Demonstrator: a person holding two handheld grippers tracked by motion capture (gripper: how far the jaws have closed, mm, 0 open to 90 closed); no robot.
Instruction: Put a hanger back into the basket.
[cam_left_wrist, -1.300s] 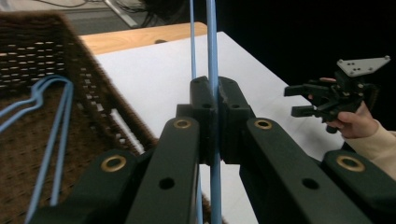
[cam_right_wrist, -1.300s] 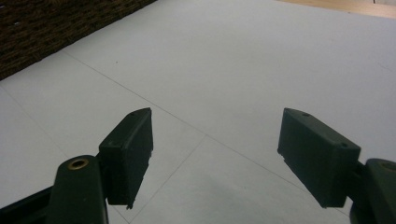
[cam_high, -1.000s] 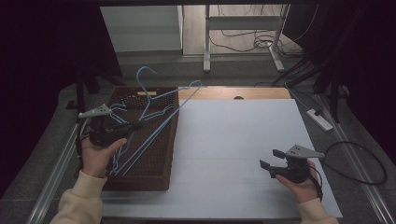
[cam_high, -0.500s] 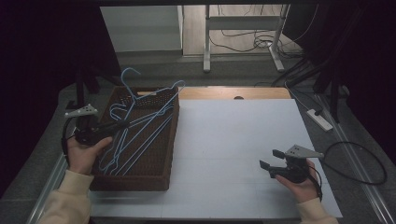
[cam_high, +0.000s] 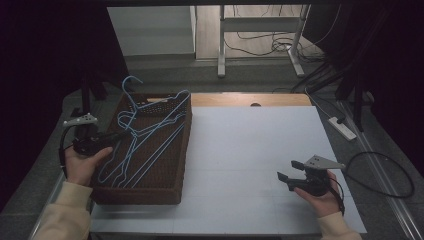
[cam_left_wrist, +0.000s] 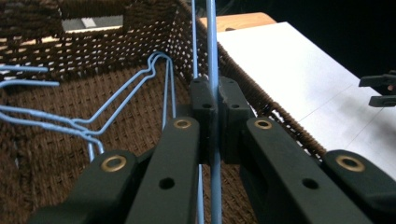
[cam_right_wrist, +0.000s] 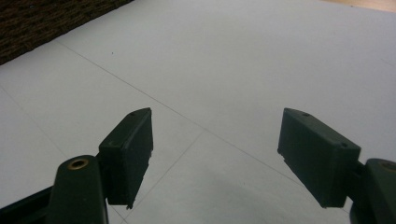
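A brown wicker basket (cam_high: 135, 195) stands at the left of the white table (cam_high: 250, 140). Several blue wire hangers (cam_high: 145, 135) lie in it, one hook poking up past the far rim. My left gripper (cam_high: 116, 134) reaches in over the basket's left wall and is shut on a blue hanger wire (cam_left_wrist: 214, 56), which runs straight between the jaws. More blue hangers (cam_left_wrist: 93, 126) rest on the basket floor. My right gripper (cam_high: 286, 170) sits low over the table at the front right, open, with nothing between its fingers (cam_right_wrist: 128, 149).
A wooden strip (cam_high: 250, 100) edges the table's far side. A power strip (cam_high: 342, 127) and cables lie on the floor to the right. The basket's corner (cam_right_wrist: 46, 23) shows far left of the right gripper. The right gripper (cam_left_wrist: 380, 88) appears beyond the basket wall.
My left hand has moved left and down, carrying the held hanger with it, so the hangers now lie further inside the basket. The right hand has stayed still.
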